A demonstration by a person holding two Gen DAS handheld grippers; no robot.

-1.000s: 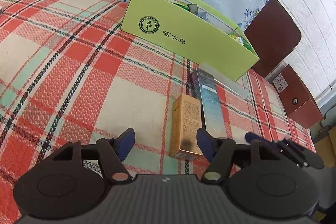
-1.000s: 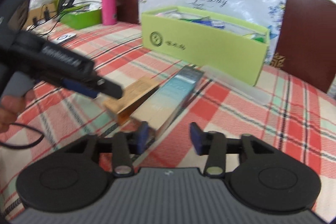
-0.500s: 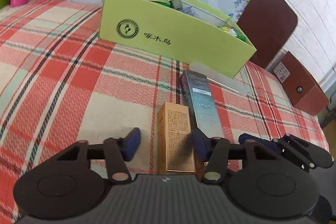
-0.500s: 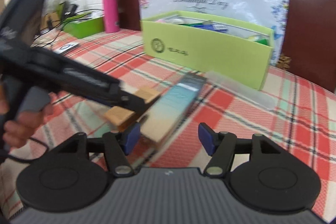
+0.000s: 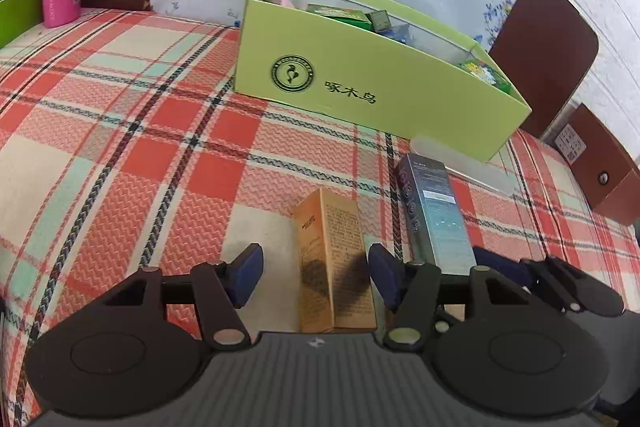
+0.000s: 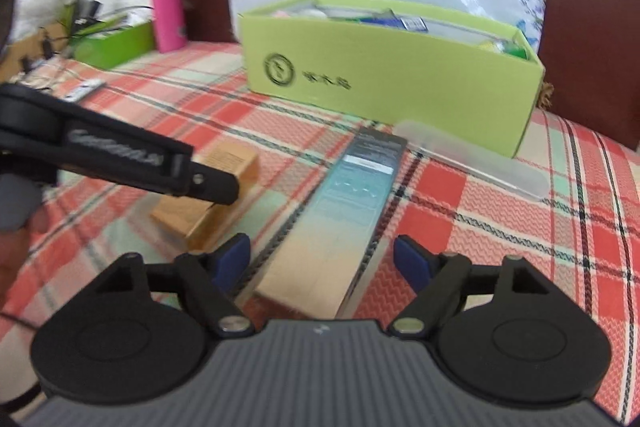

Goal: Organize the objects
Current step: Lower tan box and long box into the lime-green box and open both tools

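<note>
Left wrist view shows my left gripper [image 5: 315, 277] spread open around the gold carton [image 5: 334, 267], which lies flat on the plaid-covered bench [image 5: 120, 147] between my pads, apparently untouched; I judge I am lined up along its length so a squeeze would catch its long sides. Just right of it lies the blue carton [image 5: 436, 215], and my right gripper [image 6: 322, 257] straddles that one's near end, also open, nothing held. Beyond both stands the green box [image 5: 376, 87], already holding small packs, probably where these cartons belong. A clear plastic case [image 6: 476, 157] lies along the box's front, near the blue carton's far end.
</note>
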